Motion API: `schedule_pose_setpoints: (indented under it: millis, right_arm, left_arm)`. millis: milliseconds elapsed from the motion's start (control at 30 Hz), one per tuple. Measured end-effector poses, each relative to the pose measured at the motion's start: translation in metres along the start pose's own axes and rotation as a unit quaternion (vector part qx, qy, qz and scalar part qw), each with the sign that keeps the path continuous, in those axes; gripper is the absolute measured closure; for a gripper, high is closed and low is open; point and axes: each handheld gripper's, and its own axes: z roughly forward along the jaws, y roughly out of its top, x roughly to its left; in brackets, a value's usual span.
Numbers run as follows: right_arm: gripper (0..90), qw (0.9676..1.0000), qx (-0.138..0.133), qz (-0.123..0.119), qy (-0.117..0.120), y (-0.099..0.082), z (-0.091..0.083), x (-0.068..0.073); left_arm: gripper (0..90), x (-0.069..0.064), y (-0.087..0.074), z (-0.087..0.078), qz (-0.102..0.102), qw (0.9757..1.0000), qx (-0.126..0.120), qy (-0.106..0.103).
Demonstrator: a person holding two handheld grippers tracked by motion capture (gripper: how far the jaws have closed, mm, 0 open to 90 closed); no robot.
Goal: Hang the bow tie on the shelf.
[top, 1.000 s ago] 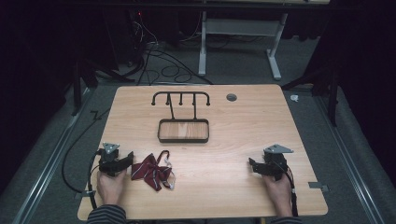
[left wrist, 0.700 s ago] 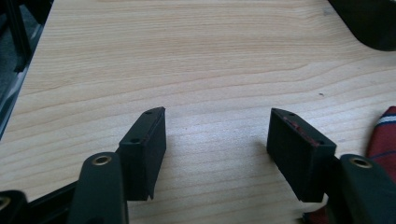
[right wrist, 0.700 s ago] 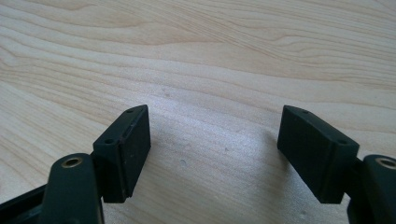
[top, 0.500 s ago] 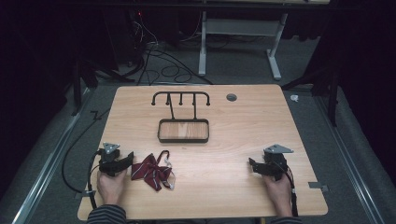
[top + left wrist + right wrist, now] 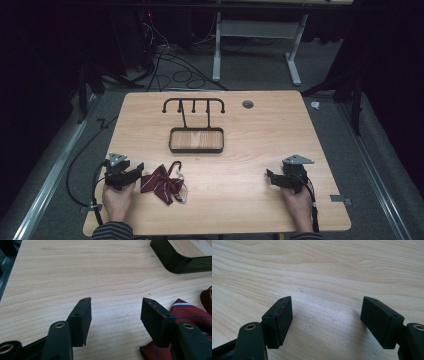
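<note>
Left hand-held gripper (image 5: pixel 134 170) and right hand-held gripper (image 5: pixel 271 177), both low, jaws apart.

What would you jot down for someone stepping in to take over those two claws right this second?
Left claw: open, holding nothing, low over the table, just beside the dark red bow tie.
Right claw: open, holding nothing, over bare wood at the near right.
Bow tie: lying loose near the front left edge, strap curled beside it.
Black rack with hooks and its tray base: mid-table, nothing hanging.
Done: nothing gripped yet.
Left: probably grip the bow tie; the rack looks like a likely place for it.
</note>
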Motion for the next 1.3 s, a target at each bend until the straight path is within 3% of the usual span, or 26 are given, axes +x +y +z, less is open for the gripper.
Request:
schedule_pose_setpoints:
  millis: [600, 833, 1300]
  right_arm:
    - [26.8, 1.0, 0.0, 0.0, 0.0, 0.0, 0.0, 0.0]
    - [26.8, 1.0, 0.0, 0.0, 0.0, 0.0, 0.0, 0.0]
    - [26.8, 1.0, 0.0, 0.0, 0.0, 0.0, 0.0, 0.0]
  left_arm:
    - [46.6, -0.019, 0.01, -0.013, 0.017, 0.9991, -0.011, -0.038]
    - [48.4, -0.034, 0.018, -0.017, 0.037, 0.9972, -0.011, -0.065]
    - [49.8, -0.057, 0.029, -0.016, 0.065, 0.9934, -0.008, -0.093]
